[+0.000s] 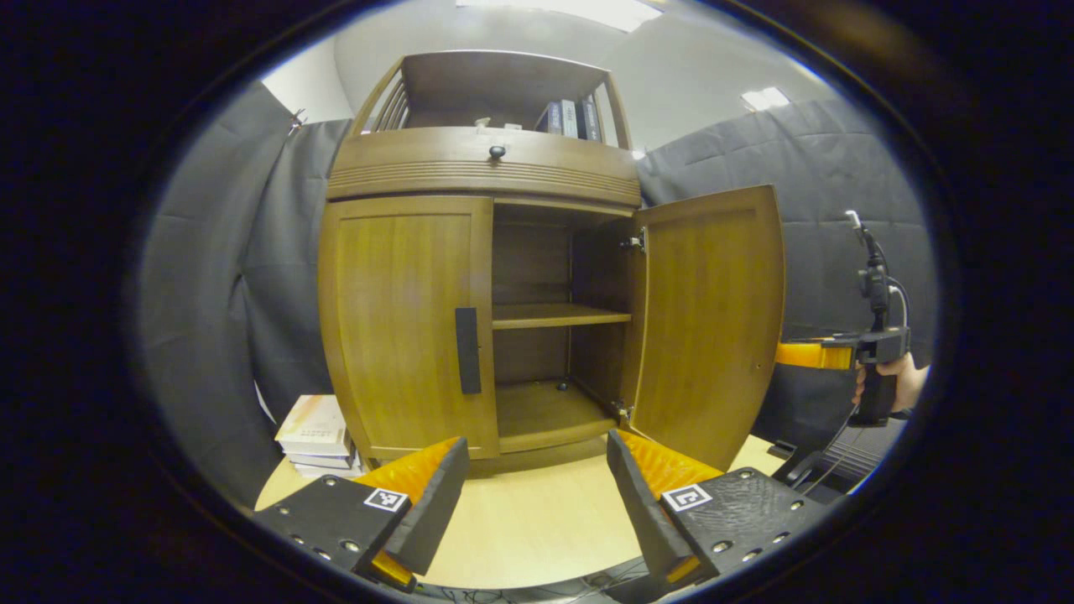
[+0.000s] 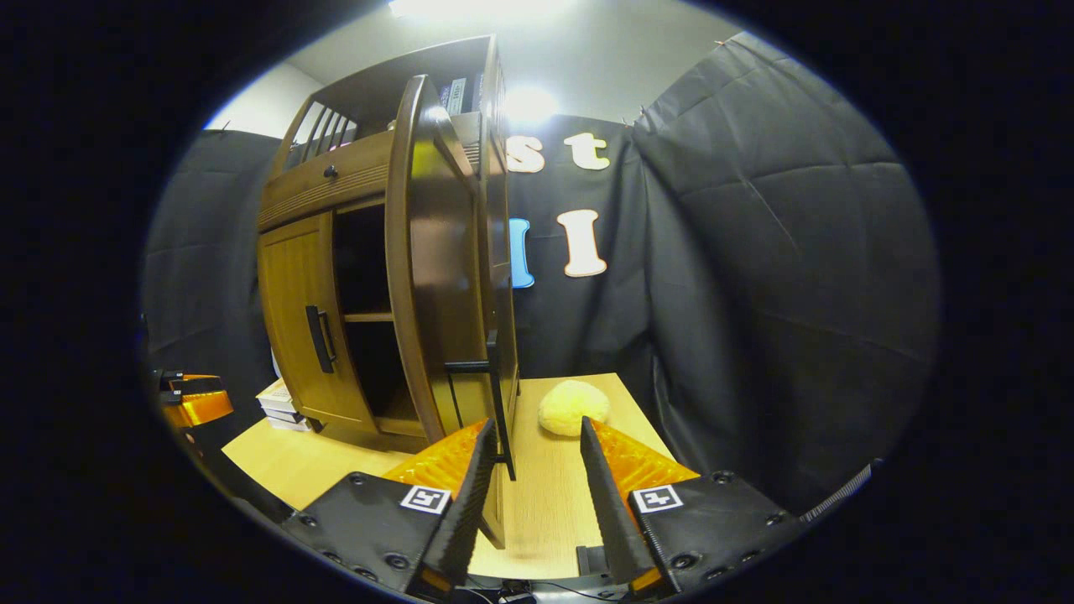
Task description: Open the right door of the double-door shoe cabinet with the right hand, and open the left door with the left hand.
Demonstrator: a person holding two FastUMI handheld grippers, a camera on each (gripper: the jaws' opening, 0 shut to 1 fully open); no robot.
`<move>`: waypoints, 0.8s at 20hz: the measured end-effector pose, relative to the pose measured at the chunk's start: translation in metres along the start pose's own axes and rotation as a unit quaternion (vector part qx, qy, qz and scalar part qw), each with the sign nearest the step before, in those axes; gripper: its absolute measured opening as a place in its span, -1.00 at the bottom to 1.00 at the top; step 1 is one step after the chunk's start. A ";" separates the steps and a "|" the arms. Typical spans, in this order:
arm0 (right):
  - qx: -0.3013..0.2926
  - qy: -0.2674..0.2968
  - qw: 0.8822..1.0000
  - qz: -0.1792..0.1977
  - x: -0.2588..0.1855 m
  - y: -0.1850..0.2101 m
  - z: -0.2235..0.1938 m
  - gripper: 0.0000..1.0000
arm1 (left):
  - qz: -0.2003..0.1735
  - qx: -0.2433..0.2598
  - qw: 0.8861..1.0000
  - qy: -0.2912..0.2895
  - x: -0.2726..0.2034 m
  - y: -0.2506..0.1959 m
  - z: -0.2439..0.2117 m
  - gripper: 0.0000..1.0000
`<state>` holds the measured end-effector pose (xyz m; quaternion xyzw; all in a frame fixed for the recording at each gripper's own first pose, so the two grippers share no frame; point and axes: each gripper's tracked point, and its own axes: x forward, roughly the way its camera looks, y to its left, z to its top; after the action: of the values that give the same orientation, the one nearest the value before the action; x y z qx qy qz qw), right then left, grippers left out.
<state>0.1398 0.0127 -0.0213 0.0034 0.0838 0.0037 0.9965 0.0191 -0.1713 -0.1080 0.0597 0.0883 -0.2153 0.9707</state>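
Shoe cabinet (image 1: 482,168) stands on the desk (image 1: 537,520). Right door (image 1: 709,319) hangs swung out wide, shelves exposed; left door (image 1: 407,327) sits closed, its dark handle (image 1: 467,351) at about 12 o'clock from the left tongs (image 1: 537,495). Left tongs spread, holding nothing, well short of that handle. In the right gripper view the right tongs (image 2: 530,482) are spread around the open door's edge and its black handle (image 2: 495,394), which sits just beside the left finger; contact there cannot be told, and no pinch shows. The right tongs also appear at 3 o'clock in the left gripper view, beyond the open door. Likely risks: the right tongs, pulling away carelessly, could snag the handle and drag the door or rock the cabinet on the desk. The left tongs, arriving off-centre, could push the closed door instead of catching the slim handle, or slip off it. A yellow soft lump (image 2: 573,407) lies on the desk beyond the open door; a wider swing could knock it. Stacked books (image 1: 317,436) rest at the cabinet's left foot, near where the left door would swing.
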 end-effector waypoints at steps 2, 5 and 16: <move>0.010 -0.006 1.000 -0.015 -0.013 0.001 0.003 0.57 | 0.004 0.003 1.000 -0.004 0.003 0.005 0.003 0.84; 0.013 -0.019 0.998 -0.055 -0.029 -0.001 0.011 0.84 | 0.017 0.010 1.000 -0.016 0.021 0.013 0.006 0.84; -0.002 -0.037 0.999 0.012 -0.034 0.098 0.026 0.86 | 0.064 0.072 0.995 -0.038 0.117 0.052 0.047 0.84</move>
<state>0.1100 0.1107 0.0103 0.0027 0.0466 0.0156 0.9988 0.1521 -0.1795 -0.0806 0.1267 0.0316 -0.1601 0.9784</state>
